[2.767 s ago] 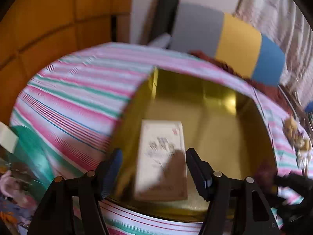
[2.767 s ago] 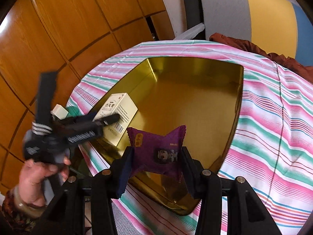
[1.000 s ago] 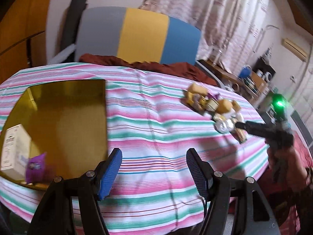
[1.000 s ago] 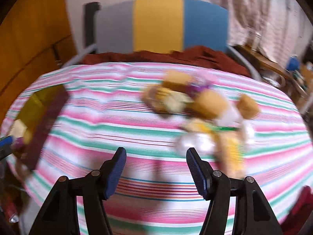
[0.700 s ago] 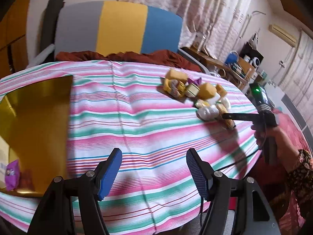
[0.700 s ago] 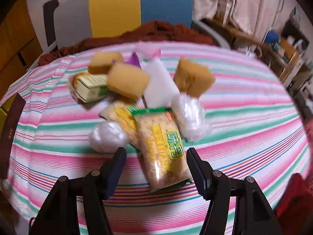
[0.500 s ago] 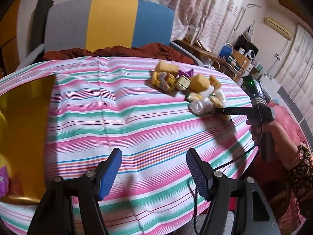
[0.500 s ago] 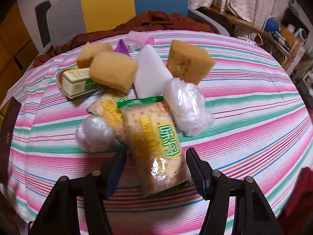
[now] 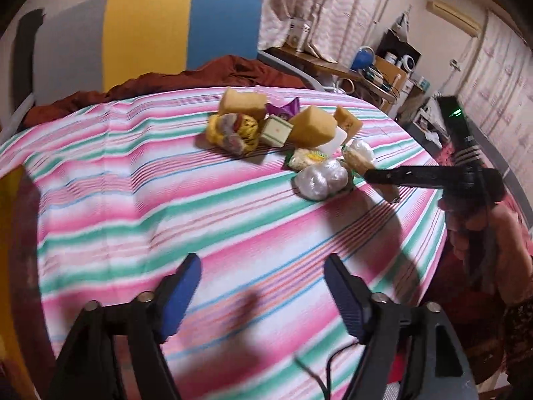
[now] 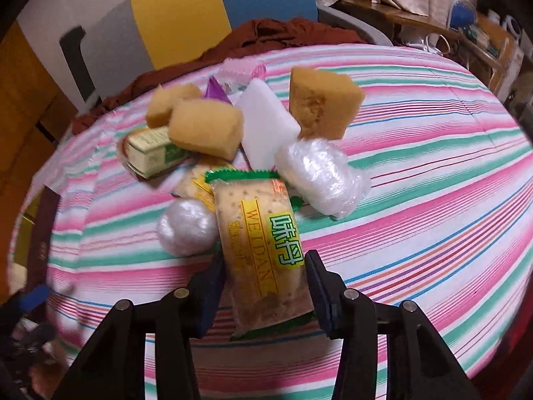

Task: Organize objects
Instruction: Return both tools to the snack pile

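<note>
The cracker packet [image 10: 263,250] lies at the near edge of the pile of sponges and snacks, its long axis running straight between the right gripper [image 10: 263,286], whose jaws have just been closing around it; the left gripper [image 9: 263,295] hangs wide open and empty, well short of the pile

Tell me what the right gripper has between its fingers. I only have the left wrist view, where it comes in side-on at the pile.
Observer: A cracker packet, green and yellow label, lies lengthwise between the fingers of the right gripper. Its jaws have just been closing.
Operator: Confirm the grip.
Observer: Cannot. The pads sit at its edges and the packet lies on the tablecloth.
Operator: Report neighbours.
Observer: A plastic-wrapped ball rests against its side.
</note>
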{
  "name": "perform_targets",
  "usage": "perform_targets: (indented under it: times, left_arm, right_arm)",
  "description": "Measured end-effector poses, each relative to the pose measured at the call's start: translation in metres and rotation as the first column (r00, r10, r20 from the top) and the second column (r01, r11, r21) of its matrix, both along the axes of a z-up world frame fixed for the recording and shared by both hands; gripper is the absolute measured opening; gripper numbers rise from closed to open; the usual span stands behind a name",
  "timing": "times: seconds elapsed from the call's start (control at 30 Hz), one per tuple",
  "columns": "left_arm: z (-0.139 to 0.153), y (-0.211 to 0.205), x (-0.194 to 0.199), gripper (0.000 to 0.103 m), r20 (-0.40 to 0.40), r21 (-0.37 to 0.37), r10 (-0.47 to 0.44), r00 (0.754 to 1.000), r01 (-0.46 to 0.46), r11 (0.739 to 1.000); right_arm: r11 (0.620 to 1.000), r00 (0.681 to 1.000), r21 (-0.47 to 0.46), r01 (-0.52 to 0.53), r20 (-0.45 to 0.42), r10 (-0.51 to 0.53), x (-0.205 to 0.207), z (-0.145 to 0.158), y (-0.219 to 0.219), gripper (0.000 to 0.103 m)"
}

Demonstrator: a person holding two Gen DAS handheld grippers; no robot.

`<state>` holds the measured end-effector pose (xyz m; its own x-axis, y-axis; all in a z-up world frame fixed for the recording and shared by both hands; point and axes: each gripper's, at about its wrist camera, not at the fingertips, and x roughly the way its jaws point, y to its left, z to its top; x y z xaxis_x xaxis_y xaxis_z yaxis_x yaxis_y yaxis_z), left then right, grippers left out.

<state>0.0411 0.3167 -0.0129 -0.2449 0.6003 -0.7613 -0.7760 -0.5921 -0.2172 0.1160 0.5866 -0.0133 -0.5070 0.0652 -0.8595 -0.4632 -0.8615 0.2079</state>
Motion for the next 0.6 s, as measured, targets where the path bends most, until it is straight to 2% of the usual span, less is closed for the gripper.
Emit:
perform_targets:
  times: [0.2, 0.37, 0.6]
  left_arm:
    - [-0.008, 0.058, -0.008, 0.081, -0.038, -0.029, -0.069, 0.997, 0.068, 0.997]
    - [-0.014, 0.111, -0.009, 0.081, -0.073, -0.037, -0.134, 0.988, 0.131, 0.991]
    - [-0.031, 0.15, -0.012, 0.08, -0.107, -0.082, -0.186, 0.977, 0.177, 0.981]
  right_arm:
    - [0.999, 0.996, -0.006, 0.037, -0.08, -0.038, 0.009, 0.017, 0.01, 0.037]
    - [0.998, 0.994, -0.046, 0.042, -0.1, -0.046, 0.008, 0.02, 0.011, 0.037]
    - [0.999, 0.996, -0.04, 0.03, -0.078, -0.033, 0.003, 0.014, 0.007, 0.036]
